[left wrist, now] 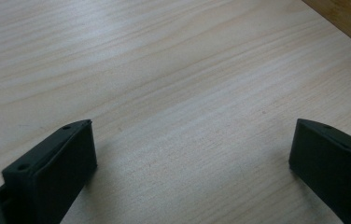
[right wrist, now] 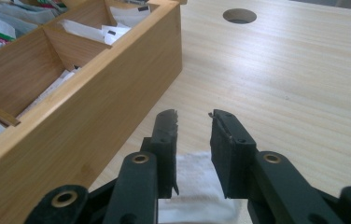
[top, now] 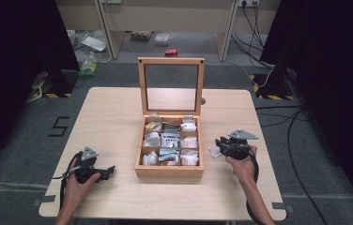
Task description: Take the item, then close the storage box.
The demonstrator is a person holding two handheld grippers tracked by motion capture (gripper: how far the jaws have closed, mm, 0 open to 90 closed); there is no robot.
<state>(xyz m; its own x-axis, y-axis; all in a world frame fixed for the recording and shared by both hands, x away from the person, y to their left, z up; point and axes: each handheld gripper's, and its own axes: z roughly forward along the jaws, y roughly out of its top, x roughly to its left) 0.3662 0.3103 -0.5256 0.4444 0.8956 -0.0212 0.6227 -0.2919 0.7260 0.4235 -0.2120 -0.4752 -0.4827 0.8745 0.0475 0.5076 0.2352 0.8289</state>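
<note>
Left forearm in from the table's near edge, hand wrapped round the black two-jaw left gripper (top: 110,169), held low and level near the near-left corner, jaws spread wide. Right hand (top: 241,165) gripping the black right gripper (top: 218,142) toward the right edge, jaws slightly parted.

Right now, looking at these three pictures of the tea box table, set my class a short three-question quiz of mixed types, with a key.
1. True or false: the lid of the wooden box stands open.
2. What lies on the table under the right gripper?
A. a spoon
B. a white sachet
C. a cup
3. Fill in: the left gripper has its jaws wide ____ over bare table.

Key
1. True: the framed lid is upright behind the compartments.
2. B: the white sachet lies beneath the slightly parted jaws, beside the box's right wall; the pads are not pressing it.
3. apart (open), with nothing between them.
</note>
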